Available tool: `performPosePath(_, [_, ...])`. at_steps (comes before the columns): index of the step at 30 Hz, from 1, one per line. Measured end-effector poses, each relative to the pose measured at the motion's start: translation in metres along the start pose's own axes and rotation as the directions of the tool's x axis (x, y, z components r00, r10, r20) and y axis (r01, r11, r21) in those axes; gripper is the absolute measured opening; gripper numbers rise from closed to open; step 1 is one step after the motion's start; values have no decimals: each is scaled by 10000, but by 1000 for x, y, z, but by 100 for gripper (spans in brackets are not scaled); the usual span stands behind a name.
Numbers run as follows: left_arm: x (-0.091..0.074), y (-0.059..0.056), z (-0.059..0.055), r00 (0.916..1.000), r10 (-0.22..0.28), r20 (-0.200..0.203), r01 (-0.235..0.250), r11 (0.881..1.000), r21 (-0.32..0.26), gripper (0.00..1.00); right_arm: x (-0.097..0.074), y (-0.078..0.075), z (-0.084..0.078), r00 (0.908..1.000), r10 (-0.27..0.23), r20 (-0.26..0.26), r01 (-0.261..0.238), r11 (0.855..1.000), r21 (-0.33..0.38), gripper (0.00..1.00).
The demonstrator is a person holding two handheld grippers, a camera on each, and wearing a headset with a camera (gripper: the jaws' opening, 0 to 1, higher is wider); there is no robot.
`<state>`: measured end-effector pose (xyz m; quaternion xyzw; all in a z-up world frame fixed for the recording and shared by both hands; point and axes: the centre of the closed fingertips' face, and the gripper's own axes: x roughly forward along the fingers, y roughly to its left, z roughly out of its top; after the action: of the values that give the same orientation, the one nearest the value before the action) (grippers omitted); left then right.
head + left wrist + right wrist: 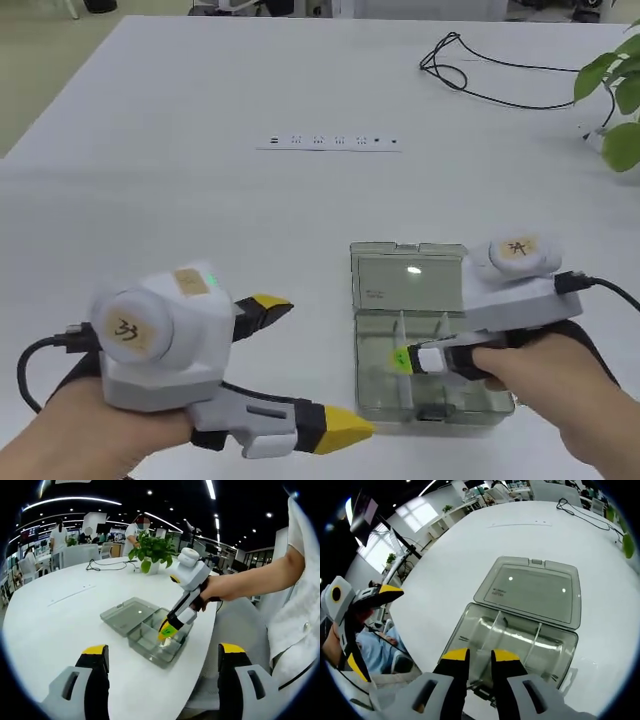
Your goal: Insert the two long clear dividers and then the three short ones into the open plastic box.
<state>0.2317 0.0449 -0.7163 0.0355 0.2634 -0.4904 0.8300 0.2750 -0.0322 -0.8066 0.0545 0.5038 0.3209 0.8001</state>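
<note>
At lower right of the head view, the box (405, 280) shows two dividers (492, 630) seated; short ones likely remain. Left tool (312, 365) gapes empty; right tool (480, 655) nearly together, hold unclear.

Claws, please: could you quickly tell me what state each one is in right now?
Left claw: open wide, empty.
Right claw: nearly closed over the plastic box; whether it grips anything cannot be told.

Left gripper (308, 365) jaws wide apart — right gripper (405, 360) jaws pinched close
</note>
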Motion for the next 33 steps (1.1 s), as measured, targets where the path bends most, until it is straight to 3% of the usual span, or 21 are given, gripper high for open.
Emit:
performPosePath(5, [-6, -1, 4, 9991, 424, 73, -423, 9990, -130, 92, -16, 0, 7, 9989, 259, 387, -252, 9995, -172, 22])
performPosePath(15, [-4, -10, 14, 9959, 824, 369, -813, 9962, -322, 92, -67, -3, 31, 9806, 1168, 1574, -1058, 9914, -768, 25])
performPosePath(20, [-2, -11, 16, 9955, 849, 421, -837, 9960, -305, 92, -85, -17, 29, 9793, 1279, 1566, -1051, 9837, -1458, 28])
performPosePath(25, [-2, -10, 17, 9951, 857, 485, -843, 9960, -305, 92, -100, -31, 23, 9812, 1296, 1431, -878, 9596, -2672, 32])
performPosePath(26, [-2, -9, 16, 9951, 862, 490, -847, 9959, -319, 92, -103, -36, 22, 9826, 1310, 1314, -821, 9420, -3255, 33])
performPosePath(28, [-3, -8, 16, 9951, 866, 486, -848, 9957, -363, 92, -107, -47, 14, 9900, 1084, 905, -667, 9239, -3769, 36])
performPosePath(33, [-4, -5, 16, 9947, 890, 512, -872, 9955, -357, 93, -110, -61, -1, 9954, 933, 202, -720, 8724, -4834, 43])
